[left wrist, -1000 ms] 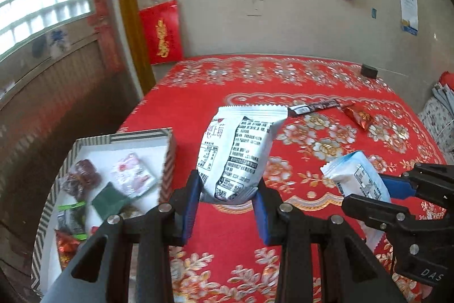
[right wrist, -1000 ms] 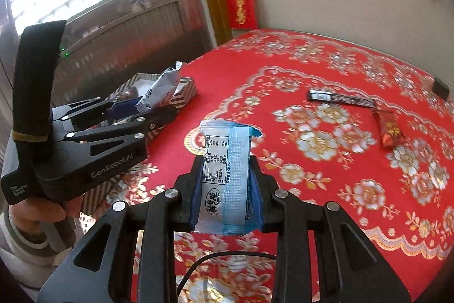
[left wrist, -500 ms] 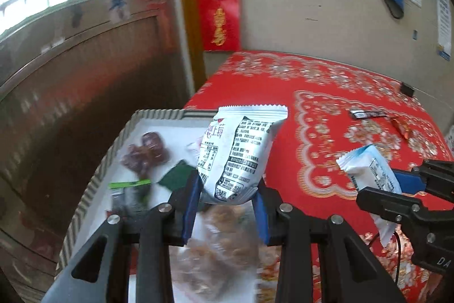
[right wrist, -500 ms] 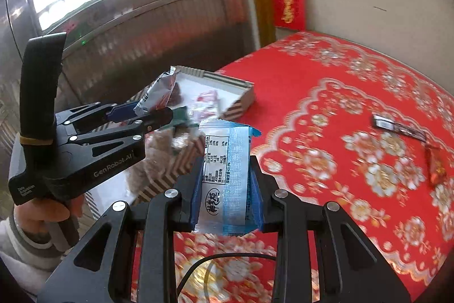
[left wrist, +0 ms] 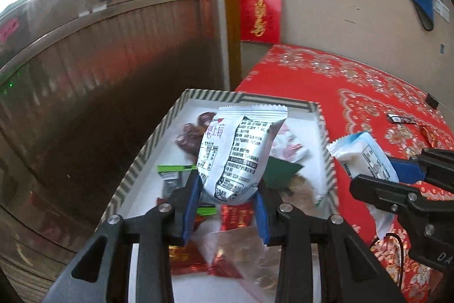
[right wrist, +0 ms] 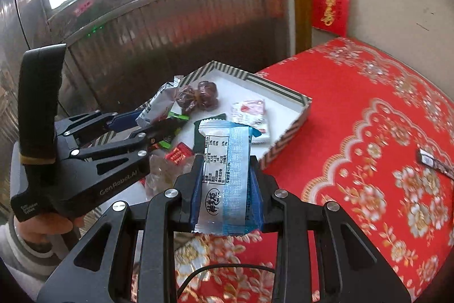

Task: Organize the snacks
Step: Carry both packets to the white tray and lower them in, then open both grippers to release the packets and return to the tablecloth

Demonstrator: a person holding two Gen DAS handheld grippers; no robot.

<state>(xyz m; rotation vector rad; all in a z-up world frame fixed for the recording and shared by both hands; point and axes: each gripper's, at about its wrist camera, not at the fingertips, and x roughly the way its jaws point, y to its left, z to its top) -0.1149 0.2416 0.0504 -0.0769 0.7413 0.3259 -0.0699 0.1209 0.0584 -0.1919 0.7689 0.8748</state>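
Left gripper point(left wrist: 227, 202) clamps a white snack packet point(left wrist: 237, 154) above the striped box point(left wrist: 147, 152). Right gripper point(right wrist: 224, 195) pinches a blue-and-white packet point(right wrist: 227, 178) over the table point(right wrist: 369, 132) beside the box. Only the right view shows the holding hand point(right wrist: 42, 223).

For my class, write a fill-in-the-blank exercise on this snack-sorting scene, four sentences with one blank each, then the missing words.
1. The left gripper is shut on a ____ snack packet with black print.
2. The right gripper holds a white and ____ packet.
3. The striped box stands on a ____ flowered tablecloth.
4. The dark red dates lie ____ the box.

Missing words: white; blue; red; inside
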